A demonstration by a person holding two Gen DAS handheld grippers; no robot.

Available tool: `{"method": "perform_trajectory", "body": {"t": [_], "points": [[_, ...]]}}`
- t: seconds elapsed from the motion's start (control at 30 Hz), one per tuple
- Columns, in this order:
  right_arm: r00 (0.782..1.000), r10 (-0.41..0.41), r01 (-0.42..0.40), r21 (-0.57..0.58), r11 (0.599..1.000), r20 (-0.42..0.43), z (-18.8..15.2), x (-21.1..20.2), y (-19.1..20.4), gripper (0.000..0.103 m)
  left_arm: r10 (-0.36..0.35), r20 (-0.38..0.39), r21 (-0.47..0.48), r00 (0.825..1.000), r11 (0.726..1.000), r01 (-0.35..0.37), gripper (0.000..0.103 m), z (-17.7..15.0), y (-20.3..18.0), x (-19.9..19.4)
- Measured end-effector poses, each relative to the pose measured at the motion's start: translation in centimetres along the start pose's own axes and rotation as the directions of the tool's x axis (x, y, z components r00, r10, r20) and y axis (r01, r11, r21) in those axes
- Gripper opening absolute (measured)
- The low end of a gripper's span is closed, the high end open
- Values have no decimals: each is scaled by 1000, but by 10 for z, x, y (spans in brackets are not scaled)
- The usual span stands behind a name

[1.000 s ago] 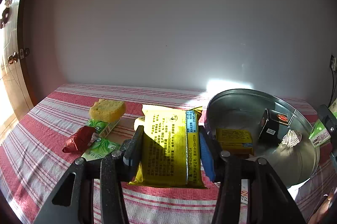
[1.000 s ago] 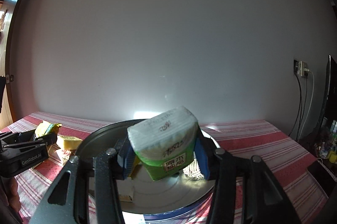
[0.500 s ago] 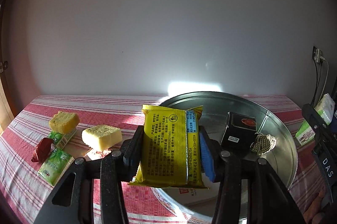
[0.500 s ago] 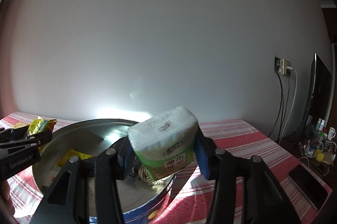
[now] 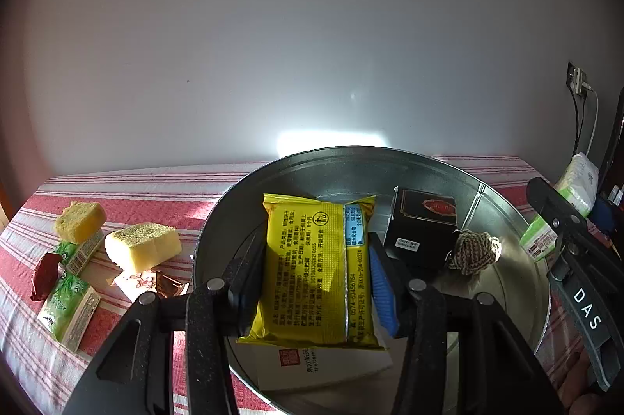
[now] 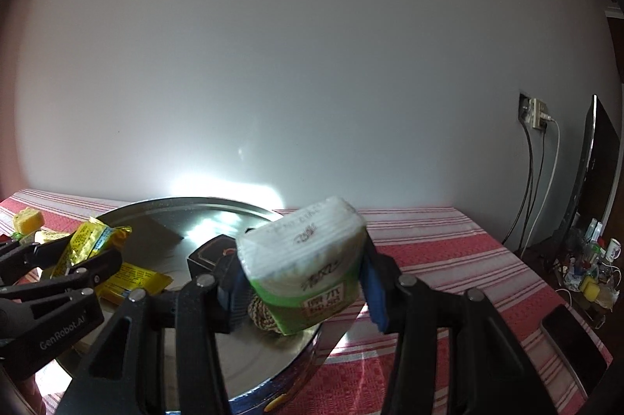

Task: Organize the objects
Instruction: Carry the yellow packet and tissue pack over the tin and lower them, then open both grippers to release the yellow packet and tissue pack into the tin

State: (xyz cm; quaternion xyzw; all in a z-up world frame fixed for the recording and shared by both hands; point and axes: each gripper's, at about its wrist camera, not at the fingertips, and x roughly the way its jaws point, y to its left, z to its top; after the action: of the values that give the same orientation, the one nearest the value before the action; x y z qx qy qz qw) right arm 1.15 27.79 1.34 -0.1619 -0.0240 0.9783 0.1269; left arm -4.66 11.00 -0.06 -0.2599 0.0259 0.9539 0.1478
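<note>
Yellow packet (image 5: 316, 272) sits clamped in left tool (image 5: 312, 282) above tin (image 5: 507, 204).

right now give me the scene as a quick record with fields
left claw: shut on yellow snack packet, held over the tin
right claw: shut on tissue pack, above the tin's right edge
round metal tin: holds black box, twine ball, white card
left on striped tablecloth: two yellow cake pieces, green packets, red candy

Right tongs (image 6: 300, 282) grip a green-white tissue pack (image 6: 302, 268) above the round tin (image 6: 175, 216).
</note>
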Motion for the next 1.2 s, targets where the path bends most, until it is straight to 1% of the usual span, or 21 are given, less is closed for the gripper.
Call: {"method": "perform_trajectory", "body": {"t": [0.13,0.37,0.53,0.57,0.83,0.9,0.97,1.0,1.03,1.07,1.1,1.13,1.2], "points": [[1000,13,-14,-23,1000,-22,-3,4,7,49,3,-6,3,1000,1000,-3,51,-1,1,2],[998,39,-40,-28,999,-46,-6,9,12,49,5,-23,5,1000,1000,-5,51,-3,2,9],[997,54,-56,-28,998,-59,-6,11,14,49,12,-21,21,1000,1000,-11,51,-5,0,8],[996,57,-58,-28,998,-63,-6,11,15,49,12,-25,22,1000,1000,-12,51,-6,-4,13],[992,93,-95,-28,995,-80,-6,13,19,51,4,-48,1,999,1000,-4,51,-4,-1,15],[991,113,-114,-18,993,-72,-5,11,19,55,-15,-49,0,999,1000,15,51,-4,-1,15],[992,117,-118,-7,993,-44,-5,7,18,85,-29,-49,-12,998,1000,28,53,-5,0,15],[995,102,-102,5,995,-18,-5,3,16,87,-36,-46,-24,998,999,35,58,-4,2,14],[995,97,-97,20,995,8,-5,0,13,92,-41,-38,-37,998,999,39,67,-3,5,11],[996,88,-89,37,995,29,-4,-3,11,97,-32,-23,-52,999,998,31,73,-3,8,8],[996,82,-84,53,995,46,-3,-5,8,100,-18,-4,-67,1000,998,18,84,-2,10,4],[995,81,-85,66,994,58,-3,-7,5,103,-7,13,-78,1000,997,8,88,-2,12,1],[995,76,-81,78,994,66,-2,-8,3,103,-2,33,-87,999,996,5,88,-2,14,-2]]}}
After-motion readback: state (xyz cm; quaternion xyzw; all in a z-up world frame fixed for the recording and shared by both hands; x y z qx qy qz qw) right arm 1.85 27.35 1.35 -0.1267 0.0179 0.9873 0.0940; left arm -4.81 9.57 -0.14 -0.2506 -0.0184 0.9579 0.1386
